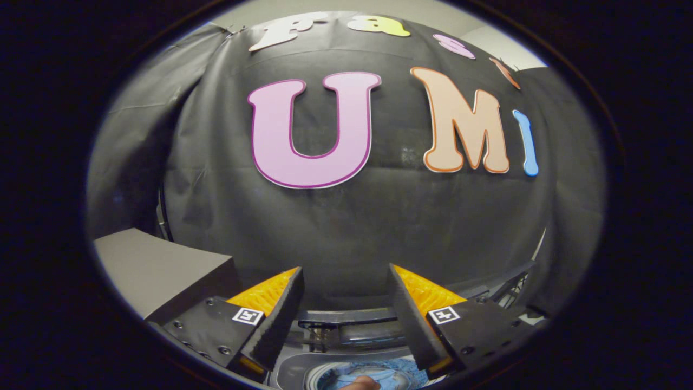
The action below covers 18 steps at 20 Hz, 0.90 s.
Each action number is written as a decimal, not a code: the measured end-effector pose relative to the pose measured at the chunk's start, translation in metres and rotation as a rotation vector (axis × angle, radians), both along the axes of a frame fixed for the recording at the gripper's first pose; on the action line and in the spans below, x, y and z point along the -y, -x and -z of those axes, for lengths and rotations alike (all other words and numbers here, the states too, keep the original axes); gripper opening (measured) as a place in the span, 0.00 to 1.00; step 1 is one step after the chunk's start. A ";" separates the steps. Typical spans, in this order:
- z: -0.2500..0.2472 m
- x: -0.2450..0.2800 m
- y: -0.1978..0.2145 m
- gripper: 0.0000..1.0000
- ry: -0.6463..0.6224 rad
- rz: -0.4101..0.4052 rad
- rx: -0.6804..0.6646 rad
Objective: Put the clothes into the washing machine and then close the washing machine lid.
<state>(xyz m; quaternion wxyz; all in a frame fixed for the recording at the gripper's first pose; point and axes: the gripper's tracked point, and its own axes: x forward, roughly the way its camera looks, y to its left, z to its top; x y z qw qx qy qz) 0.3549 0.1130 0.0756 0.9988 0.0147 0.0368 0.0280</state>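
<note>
The gripper (345, 276) is open, its 2 fingers (279, 311) spread well apart with nothing held between them; each carries a small square marker on its outer plate. The fingers point forward and slightly up, toward the booth's black cloth wall (379, 216).

Below and between the fingers sits the washing machine (295, 374), seen from above. Its round drum opening holds the clothes (379, 375), a pale blue bundle of fabric lying inside the tub. A small rounded skin-toned shape, possibly a fingertip (361, 383), shows at the very bottom, touching or just over the clothes; I cannot tell which.

Just beyond the drum, between the fingers, the washing machine lid (373, 330) stands raised behind the opening, a dark curved rim with a clear panel and a hinge part at its left end. The lid is not closed.

To the left of the left finger, a grey box-shaped block (157, 268) with a flat top stands near the machine.

Farthest off, the cloth wall hangs across the whole background, creased, with pale wall visible above it.
</note>
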 end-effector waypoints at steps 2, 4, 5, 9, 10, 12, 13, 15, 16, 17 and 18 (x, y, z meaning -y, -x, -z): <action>0.001 0.001 0.004 0.95 0.002 0.005 -0.002; 0.003 0.002 0.009 0.95 0.004 0.010 -0.003; 0.005 0.002 0.013 0.95 0.004 0.013 -0.006; 0.009 0.004 0.023 0.95 0.007 0.026 -0.017; 0.009 0.005 0.026 0.95 0.003 0.031 -0.015; 0.012 0.005 0.033 0.95 -0.003 0.037 -0.011; 0.014 0.006 0.036 0.95 -0.004 0.039 -0.011; 0.018 0.007 0.046 0.95 -0.013 0.046 -0.002; 0.024 0.009 0.051 0.95 -0.015 0.051 -0.010; 0.034 0.012 0.055 0.95 -0.020 0.062 -0.033; 0.052 0.013 0.061 0.94 -0.031 0.064 -0.080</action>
